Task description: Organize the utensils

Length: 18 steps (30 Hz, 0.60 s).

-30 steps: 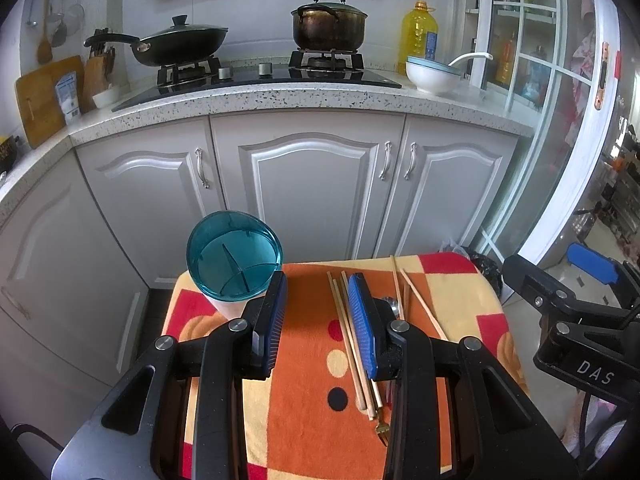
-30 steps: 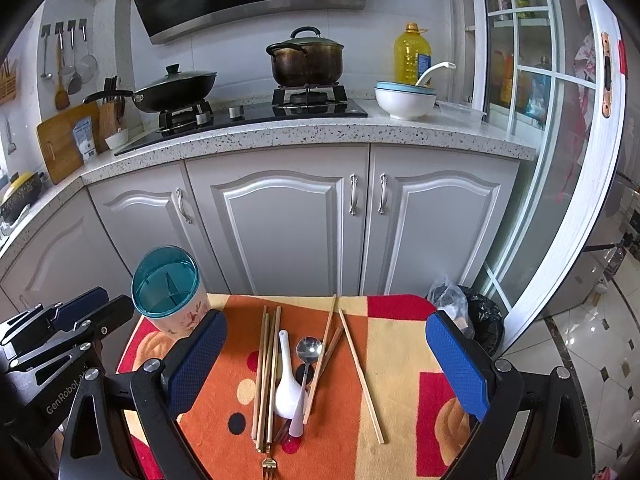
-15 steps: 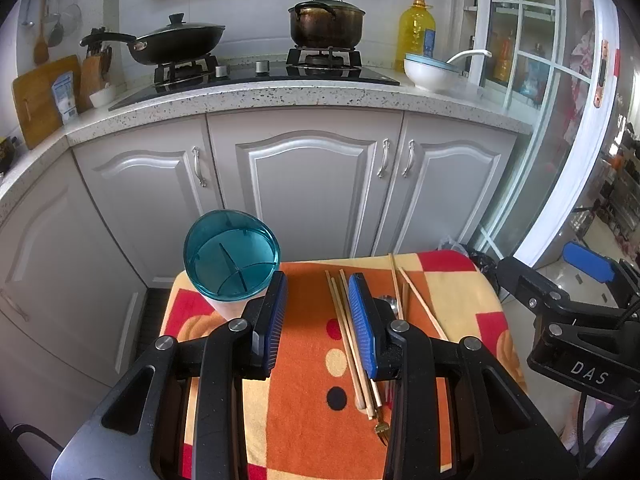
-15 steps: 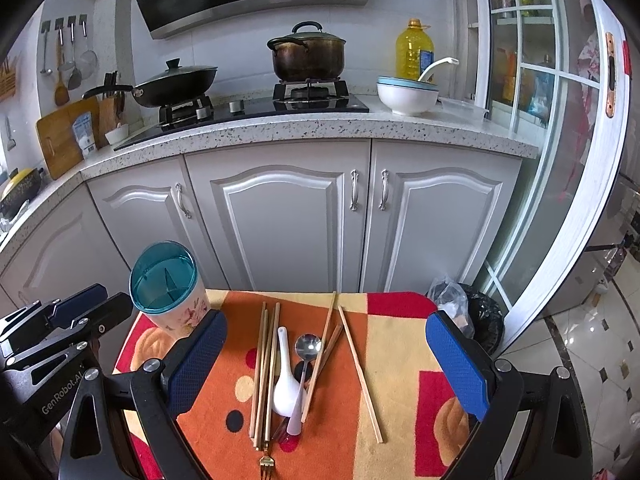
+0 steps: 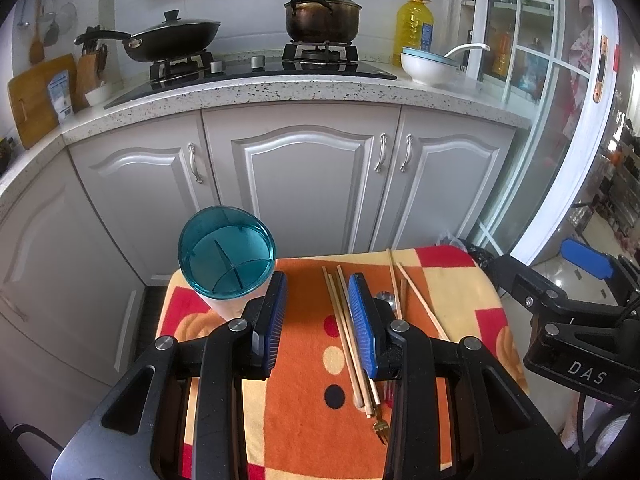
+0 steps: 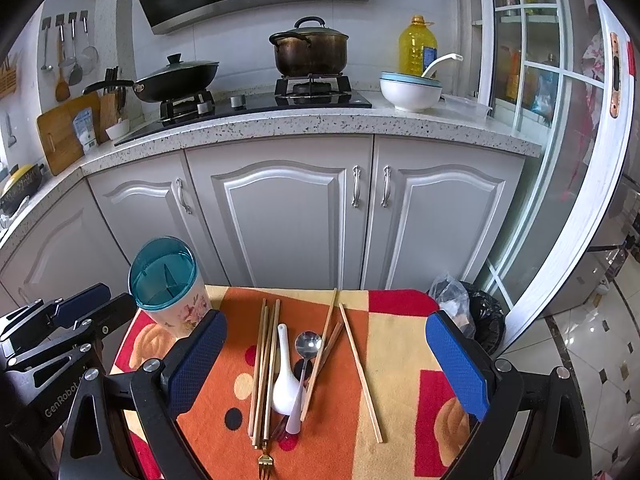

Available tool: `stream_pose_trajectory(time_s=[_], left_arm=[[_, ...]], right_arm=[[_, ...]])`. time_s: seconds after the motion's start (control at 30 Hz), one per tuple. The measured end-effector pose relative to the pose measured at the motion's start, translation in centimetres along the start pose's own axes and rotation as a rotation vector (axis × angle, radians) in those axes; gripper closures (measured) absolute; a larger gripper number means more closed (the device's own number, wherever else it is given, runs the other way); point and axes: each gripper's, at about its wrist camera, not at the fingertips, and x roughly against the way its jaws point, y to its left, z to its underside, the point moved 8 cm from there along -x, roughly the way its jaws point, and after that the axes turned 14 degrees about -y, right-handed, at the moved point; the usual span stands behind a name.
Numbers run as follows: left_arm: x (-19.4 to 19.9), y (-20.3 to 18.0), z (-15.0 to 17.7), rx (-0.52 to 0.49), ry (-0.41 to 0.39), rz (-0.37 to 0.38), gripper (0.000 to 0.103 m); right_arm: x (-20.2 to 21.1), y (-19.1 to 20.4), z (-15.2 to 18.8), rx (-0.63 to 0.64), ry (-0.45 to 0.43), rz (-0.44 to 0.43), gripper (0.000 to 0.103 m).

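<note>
**Both tools empty above utensils on the patterned cloth**

We see the left tool (image 5: 316, 322) over the orange, red and yellow patterned cloth (image 5: 304, 420), blue pads partly apart, nothing between them. Its right pad sits just beside a bundle of wooden chopsticks (image 5: 346, 332), not touching as far as we can tell. The teal-rimmed cylindrical utensil holder with floral white body (image 5: 226, 256) stands upright at the cloth's far left corner, just beside the left pad; its inside dividers show, compartments hold nothing visible.

From the right wrist view, the right tool (image 6: 328, 364) is spread wide, gripping nothing. Between its pads on the cloth we see: the chopstick bundle (image 6: 264, 368), a white ceramic soup spoon (image 6: 285, 384), a metal spoon with pale handle (image 6: 306, 356) lying across it, two more loose chopsticks (image 6: 320, 356) crossing, and one single chopstick (image 6: 360, 372) off to the right. A small gold fork (image 6: 265, 466) pokes out at the near edge. The holder (image 6: 168, 288) is at far left, apart from the utensils.

Behind: a grey speckled counter (image 6: 320, 124) with a black lidded wok (image 6: 176, 76), a dark lidded stockpot (image 6: 310, 52) and a white bowl (image 6: 410, 94).
</note>
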Motion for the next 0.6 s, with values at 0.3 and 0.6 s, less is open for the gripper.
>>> stream_pose_trajectory(time_s=[0.3, 0.6], left_arm=[[-0.27, 0.08, -0.07, -0.002, 0.005, -0.008, 0.072], [-0.51, 0.10, 0.08, 0.001, 0.012, -0.004, 0.072]], right_arm=[[-0.22, -0.39, 0.19, -0.012, 0.007, 0.001, 0.004], [-0.37, -0.23, 0.40, -0.003, 0.019, -0.004, 0.004]])
